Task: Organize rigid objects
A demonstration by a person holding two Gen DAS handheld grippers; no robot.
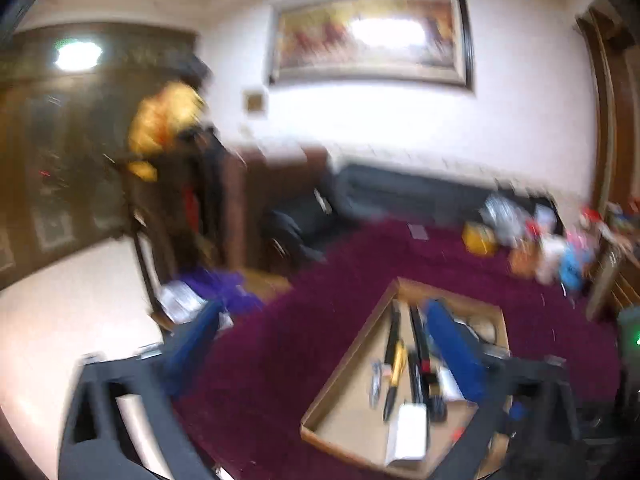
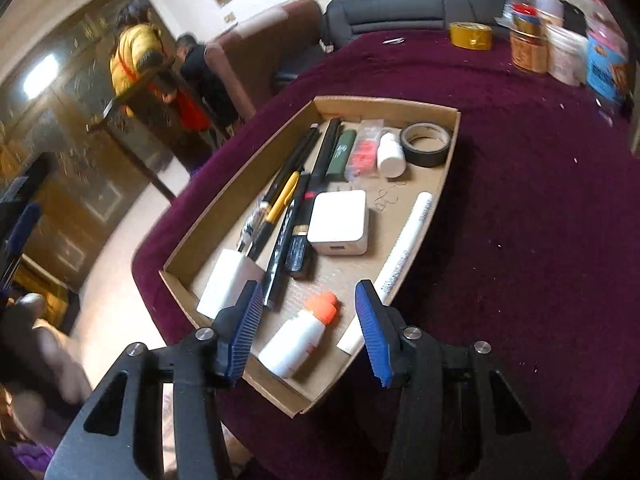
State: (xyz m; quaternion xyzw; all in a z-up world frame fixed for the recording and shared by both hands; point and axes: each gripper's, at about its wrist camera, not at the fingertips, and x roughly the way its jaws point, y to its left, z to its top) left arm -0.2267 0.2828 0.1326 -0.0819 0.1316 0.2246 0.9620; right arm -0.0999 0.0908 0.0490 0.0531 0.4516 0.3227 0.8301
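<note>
A shallow cardboard tray [image 2: 450, 152] lies on a maroon cloth-covered table [image 2: 520, 208]. It holds several pens, a white charger block [image 2: 340, 222], a black tape roll [image 2: 426, 145], a white pill bottle [image 2: 391, 155], a white tube [image 2: 404, 246] and a white bottle with an orange cap [image 2: 298, 338]. My right gripper [image 2: 308, 322] is open and empty, its blue pads either side of the orange-capped bottle, just above it. My left gripper [image 1: 324, 332] is open and empty, raised above the table; the tray [image 1: 352, 356] shows blurred in the left wrist view.
Jars and containers [image 2: 560, 48] and a yellow tape roll [image 2: 471, 35] stand at the table's far right. A dark sofa [image 2: 408, 8] lies beyond. People [image 2: 136, 60] stand at a dark wooden table to the left.
</note>
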